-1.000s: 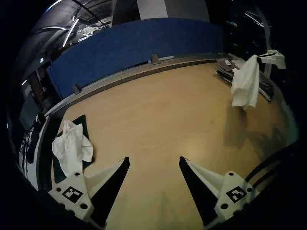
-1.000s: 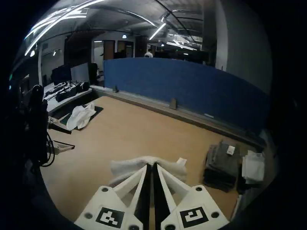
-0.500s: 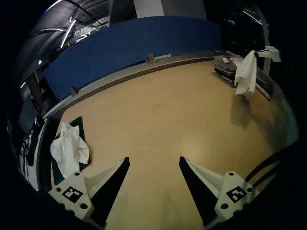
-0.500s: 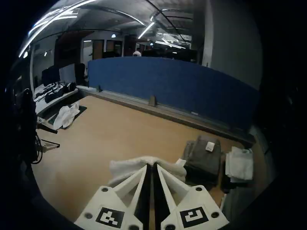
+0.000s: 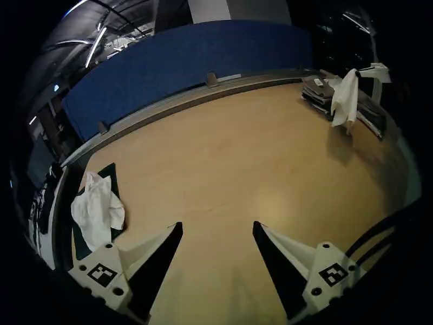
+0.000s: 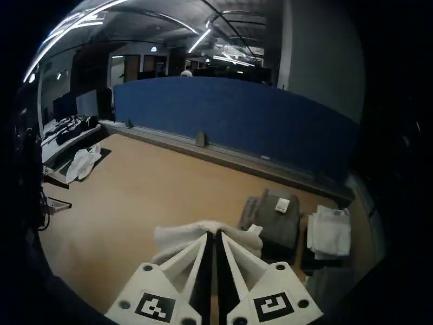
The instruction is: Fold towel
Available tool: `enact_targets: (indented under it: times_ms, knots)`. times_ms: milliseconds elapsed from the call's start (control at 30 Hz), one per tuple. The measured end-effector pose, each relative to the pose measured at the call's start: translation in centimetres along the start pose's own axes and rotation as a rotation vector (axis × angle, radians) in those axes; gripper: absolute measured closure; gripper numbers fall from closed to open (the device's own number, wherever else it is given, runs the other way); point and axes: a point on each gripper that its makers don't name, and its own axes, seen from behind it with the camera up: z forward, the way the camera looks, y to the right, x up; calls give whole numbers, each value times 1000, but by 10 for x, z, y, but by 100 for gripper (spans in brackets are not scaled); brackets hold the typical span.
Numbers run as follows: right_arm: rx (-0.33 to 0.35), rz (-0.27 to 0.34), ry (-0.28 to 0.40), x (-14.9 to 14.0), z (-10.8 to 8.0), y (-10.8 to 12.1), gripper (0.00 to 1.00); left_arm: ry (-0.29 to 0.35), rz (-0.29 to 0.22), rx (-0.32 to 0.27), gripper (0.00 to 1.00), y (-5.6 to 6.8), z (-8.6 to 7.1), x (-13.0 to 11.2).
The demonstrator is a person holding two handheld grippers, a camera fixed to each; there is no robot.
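My right gripper (image 6: 215, 234) is shut on a white towel (image 6: 184, 236) that bunches over both fingertips. In the left gripper view that same towel (image 5: 343, 99) hangs from the right gripper (image 5: 373, 70) above the far right of the wooden table (image 5: 238, 157). My left gripper (image 5: 216, 227) stands open low over the near table with nothing between its fingers. A second crumpled white towel (image 5: 96, 208) lies on a dark mat (image 5: 113, 176) at the table's left edge; it also appears far left in the right gripper view (image 6: 81, 161).
A stack of folded grey towels (image 6: 279, 219) and a folded white towel (image 6: 329, 233) sit at the table's right end. A blue partition (image 6: 233, 122) runs along the far edge. Desks with dark gear (image 6: 70, 130) stand beyond the left side.
The right gripper has carried the hanging towel further right, toward the grey stack, which now sits closer under it. The left gripper has barely moved and stays open.
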Motion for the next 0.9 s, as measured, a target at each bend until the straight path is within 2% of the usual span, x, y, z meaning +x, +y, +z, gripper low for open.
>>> enact_targets:
  times_ms: [467,900]
  knots:
    - [-10,17,-1,-6,19,17,96,-7,4,13,4,0,1,-1]
    - [-12,29,-14,-17,28,24,97,-16,3,18,4,-1,2,-3]
